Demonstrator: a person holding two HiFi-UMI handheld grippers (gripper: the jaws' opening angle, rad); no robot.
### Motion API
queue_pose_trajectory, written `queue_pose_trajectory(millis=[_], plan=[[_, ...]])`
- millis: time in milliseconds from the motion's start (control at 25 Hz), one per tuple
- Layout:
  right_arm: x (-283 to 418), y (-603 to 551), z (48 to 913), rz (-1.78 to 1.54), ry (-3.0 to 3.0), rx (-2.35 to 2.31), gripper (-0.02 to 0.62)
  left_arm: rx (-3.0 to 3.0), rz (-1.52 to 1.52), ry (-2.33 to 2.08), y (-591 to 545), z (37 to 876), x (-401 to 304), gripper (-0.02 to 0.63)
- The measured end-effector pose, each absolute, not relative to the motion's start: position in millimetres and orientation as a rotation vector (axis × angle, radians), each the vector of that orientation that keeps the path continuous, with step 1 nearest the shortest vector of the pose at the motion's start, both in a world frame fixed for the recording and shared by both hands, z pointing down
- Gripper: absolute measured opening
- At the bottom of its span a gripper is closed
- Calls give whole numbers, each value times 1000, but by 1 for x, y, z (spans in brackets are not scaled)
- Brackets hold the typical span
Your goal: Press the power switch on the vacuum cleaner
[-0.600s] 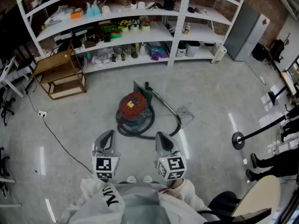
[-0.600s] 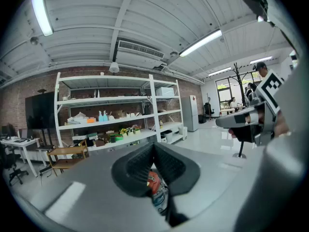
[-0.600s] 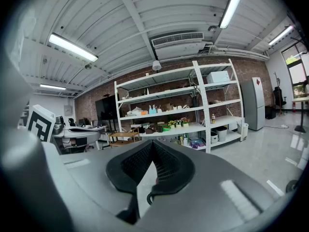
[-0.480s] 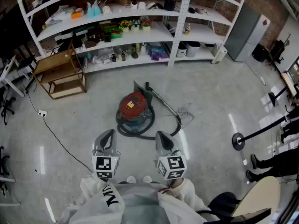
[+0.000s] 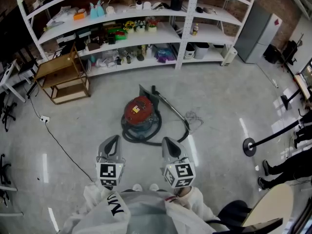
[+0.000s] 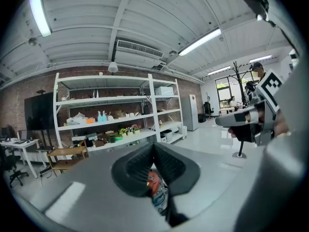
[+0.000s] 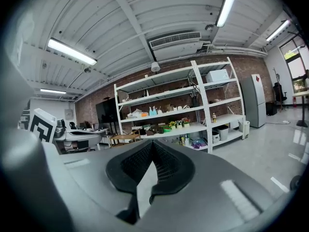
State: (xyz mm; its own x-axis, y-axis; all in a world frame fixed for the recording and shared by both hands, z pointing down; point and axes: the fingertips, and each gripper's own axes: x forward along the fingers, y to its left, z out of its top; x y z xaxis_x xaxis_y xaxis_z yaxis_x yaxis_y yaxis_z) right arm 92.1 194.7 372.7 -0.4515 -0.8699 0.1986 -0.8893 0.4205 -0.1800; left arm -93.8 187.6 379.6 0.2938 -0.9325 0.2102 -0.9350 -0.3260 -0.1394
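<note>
The vacuum cleaner (image 5: 139, 113) stands on the floor ahead of me. It has a red lid with a yellow label, a blue-grey drum, a black hose (image 5: 155, 130) looped round it and a metal wand (image 5: 173, 109) running right. My left gripper (image 5: 113, 140) and right gripper (image 5: 167, 141) hang side by side short of it, both shut and empty, apart from the vacuum. In the left gripper view the left gripper (image 6: 154, 146) has its jaws together, and part of the vacuum cleaner (image 6: 155, 185) shows below them. The right gripper (image 7: 152, 144) shows only floor past its jaws.
White shelving (image 5: 181, 30) full of small goods fills the back. A wooden cart (image 5: 62, 75) stands at left, with a black cable (image 5: 61, 147) crossing the floor from a socket block (image 5: 44, 118). At right are a stanchion base (image 5: 248, 146), a person's legs (image 5: 280, 169) and a chair (image 5: 270, 207).
</note>
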Motion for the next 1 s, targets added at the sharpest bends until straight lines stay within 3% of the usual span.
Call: queue_pose_trajectory(millis=[1000], plan=[[154, 192, 396, 476, -2589, 1618, 2, 2519, 467, -1844, 172, 383, -47, 0]])
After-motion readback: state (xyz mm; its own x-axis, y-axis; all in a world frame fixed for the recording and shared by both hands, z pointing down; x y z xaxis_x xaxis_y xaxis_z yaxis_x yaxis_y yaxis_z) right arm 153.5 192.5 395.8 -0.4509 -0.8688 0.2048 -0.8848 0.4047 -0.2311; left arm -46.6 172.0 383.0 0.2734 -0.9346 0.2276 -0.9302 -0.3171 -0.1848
